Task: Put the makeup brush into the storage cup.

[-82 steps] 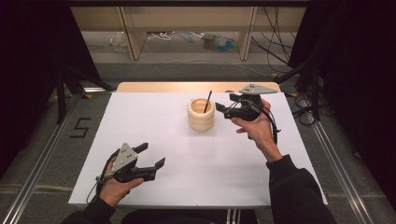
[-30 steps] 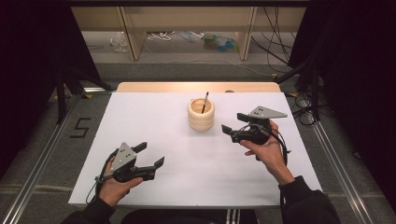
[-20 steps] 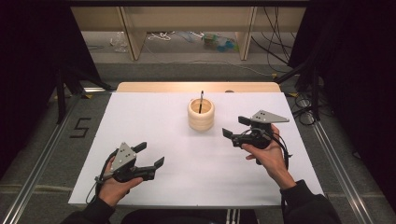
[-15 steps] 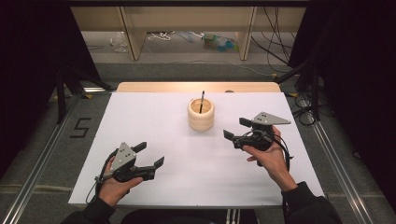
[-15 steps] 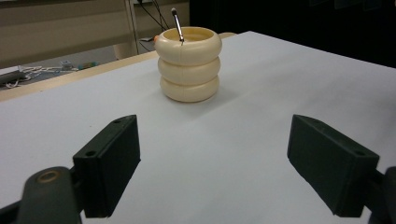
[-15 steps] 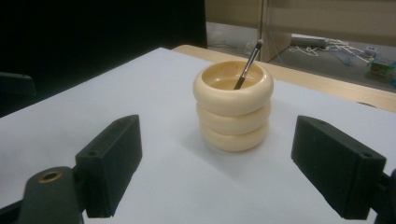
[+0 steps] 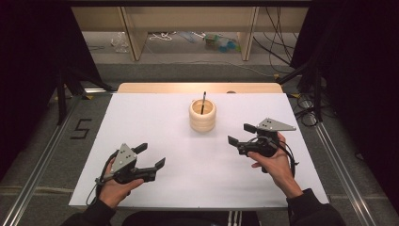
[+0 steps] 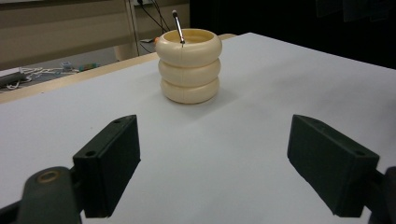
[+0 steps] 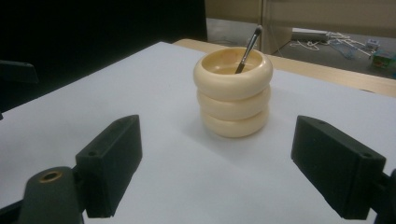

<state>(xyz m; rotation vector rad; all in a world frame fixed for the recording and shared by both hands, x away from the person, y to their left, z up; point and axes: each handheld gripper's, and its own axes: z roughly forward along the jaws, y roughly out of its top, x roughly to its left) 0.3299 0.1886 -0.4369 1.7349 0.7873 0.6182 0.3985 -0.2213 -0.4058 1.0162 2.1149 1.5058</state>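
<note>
Cup [image 7: 203, 115] upright at surface [image 7: 155, 117] centre, brush [image 7: 203, 102] standing inside. Left gripper [image 7: 149, 156] near-left, right gripper [image 7: 241, 134] right of cup; both fingers apart, empty.

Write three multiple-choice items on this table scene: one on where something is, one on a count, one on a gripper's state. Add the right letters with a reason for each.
1. Where does the brush stand?
A. flat on the white table
B. inside the cream ringed holder
C. between the right gripper's jaws

2. How many stacked rings make up the cream ringed holder?
A. two
B. three
C. five

3. How are the jaws of the left gripper?
A. spread wide apart with nothing between them
B. shut on the brush
C. shut on the holder's rim

Right letters: B, B, A.
1 B: the brush's dark handle rises out of the holder's mouth and leans on its rim.
2 B: both gripper views show three bulging rings, one on another.
3 A: the left gripper view shows its two black jaws far apart, with bare white table between them.
</note>
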